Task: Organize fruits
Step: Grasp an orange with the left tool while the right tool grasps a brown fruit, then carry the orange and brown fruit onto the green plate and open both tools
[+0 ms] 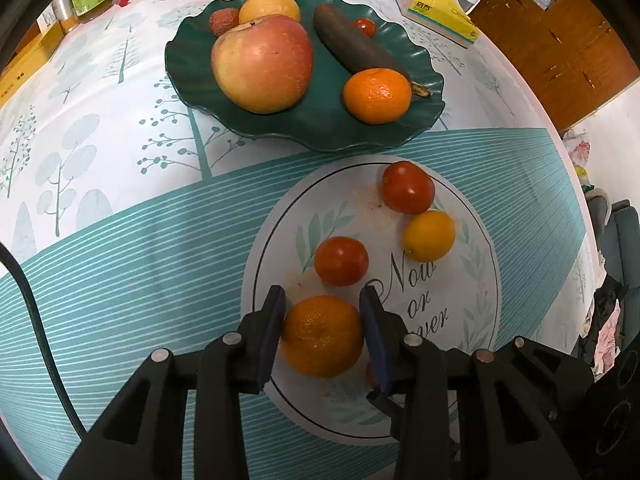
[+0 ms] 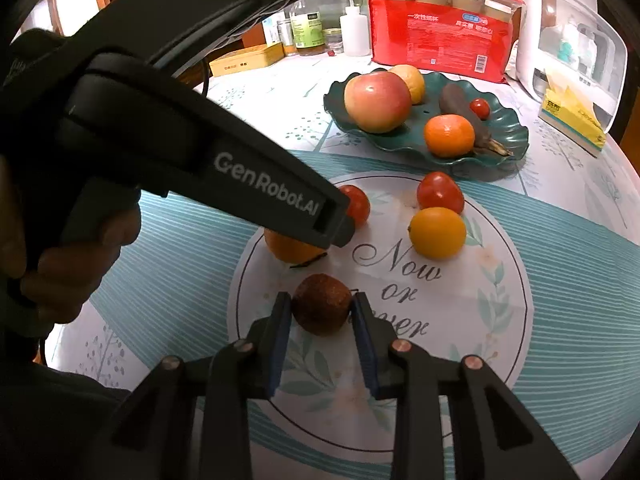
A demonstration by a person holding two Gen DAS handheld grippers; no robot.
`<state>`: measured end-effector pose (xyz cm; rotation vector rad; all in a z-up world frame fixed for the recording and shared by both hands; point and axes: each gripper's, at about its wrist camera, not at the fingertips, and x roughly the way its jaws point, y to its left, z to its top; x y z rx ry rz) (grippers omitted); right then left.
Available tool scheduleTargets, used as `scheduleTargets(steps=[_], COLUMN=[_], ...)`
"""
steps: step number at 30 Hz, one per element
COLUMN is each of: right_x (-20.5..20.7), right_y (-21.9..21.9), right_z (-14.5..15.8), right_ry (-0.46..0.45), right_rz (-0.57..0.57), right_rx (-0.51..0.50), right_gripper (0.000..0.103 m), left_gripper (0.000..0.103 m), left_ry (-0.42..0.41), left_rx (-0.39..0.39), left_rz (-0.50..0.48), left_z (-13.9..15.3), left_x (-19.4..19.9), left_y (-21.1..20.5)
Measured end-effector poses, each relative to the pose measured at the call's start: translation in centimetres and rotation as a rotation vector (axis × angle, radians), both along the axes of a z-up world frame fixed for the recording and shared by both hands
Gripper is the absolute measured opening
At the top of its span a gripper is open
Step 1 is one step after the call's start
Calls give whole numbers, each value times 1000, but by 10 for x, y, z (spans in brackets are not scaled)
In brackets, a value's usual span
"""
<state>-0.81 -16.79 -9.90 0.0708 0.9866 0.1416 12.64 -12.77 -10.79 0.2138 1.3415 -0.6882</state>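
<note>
L claw (image 1: 322,300) clamped on round orange mandarin (image 1: 322,336) | R claw (image 2: 321,305) clamped on brown rough-skinned round fruit (image 2: 322,305) | both near printed white mat's (image 1: 472,240) near edge | wavy green plate (image 1: 192,68) beyond, table bare to L

Glossy tomatoes (image 1: 407,187); matt-skinned brown fruit (image 2: 322,305)

Plate (image 1: 404,28) of fruit behind the round mat (image 1: 480,320); tissue box (image 1: 440,12) to the plate's right.

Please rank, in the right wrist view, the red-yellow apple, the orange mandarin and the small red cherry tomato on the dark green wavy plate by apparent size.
1. Red-yellow apple, clearly largest.
2. Orange mandarin.
3. Small red cherry tomato, clearly smallest.
All three share the dark green wavy plate, so nearness hardly affects the order.
</note>
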Motion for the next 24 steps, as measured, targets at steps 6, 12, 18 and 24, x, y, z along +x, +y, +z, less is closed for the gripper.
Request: scheduleTargets(steps=[6,12,18,24], right_x=[-5,-16,-28,-28], right_y=[3,4,-1,-20], right_z=[4,11,22,42], right_ry=[5,1,-11,-30], right_rz=[-15,-58,-105,-150], right_rx=[-4,2,-11,-13], right_gripper=[31,31,30,30], left_gripper=[37,37,37,37], left_ry=[-18,-42,-84,-131], left_rx=[-19,-33,-65,-108], left_rz=[14,28,41,61], left_z=[11,30,59,91], left_x=[-4,-9,-13,-16], left_y=[16,37,53,55])
